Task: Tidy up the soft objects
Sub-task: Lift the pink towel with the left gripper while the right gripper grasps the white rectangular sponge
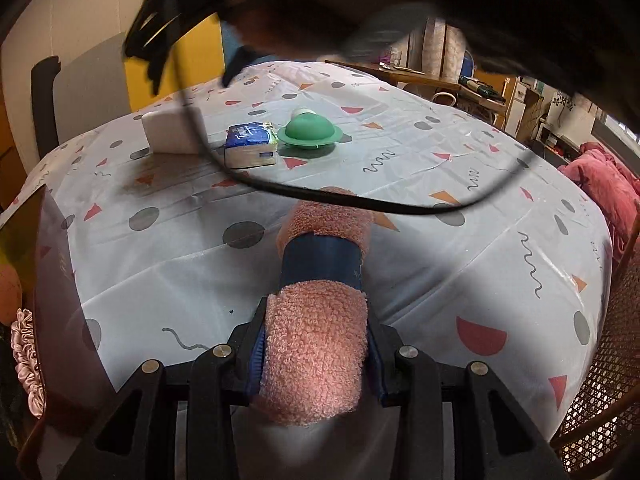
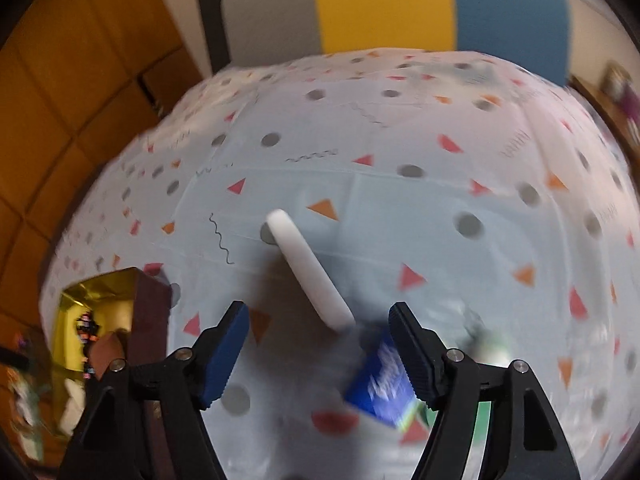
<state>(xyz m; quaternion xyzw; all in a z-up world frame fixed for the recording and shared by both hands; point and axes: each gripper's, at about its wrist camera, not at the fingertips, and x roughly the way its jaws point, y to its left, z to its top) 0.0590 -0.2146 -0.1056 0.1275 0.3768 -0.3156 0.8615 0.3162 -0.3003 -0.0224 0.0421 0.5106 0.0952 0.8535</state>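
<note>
Nearest in my left wrist view, the left gripper [image 1: 316, 356] is clamped on a rolled pink towel [image 1: 316, 344], the roll lying lengthwise between the pads and kept tight by a blue band [image 1: 320, 264] around its middle. I read that squeeze as a carrying hold: the band keeps the roll from unspooling, so I can lift it without it sagging.

Past the towel's far end a black cable [image 1: 360, 200] droops across the middle of the frame. Beyond it, in the upper left, 3 things sit in a loose row on the patterned tablecloth [image 1: 460, 280]: a white foam block [image 1: 172, 132], a blue tissue pack [image 1: 251, 144] just beside it, and a green dome-shaped lid [image 1: 310, 130] further right.

In my right wrist view, the right gripper [image 2: 320, 344] has its jaws apart with nothing pressed between them; the picture is blurred. The tissue pack [image 2: 380, 392] shows at lower right by the right finger, the foam block [image 2: 308, 272] edge-on at centre. At the lower left stands a gold-lined box [image 2: 100, 304], probably the bin for the soft things.
</note>
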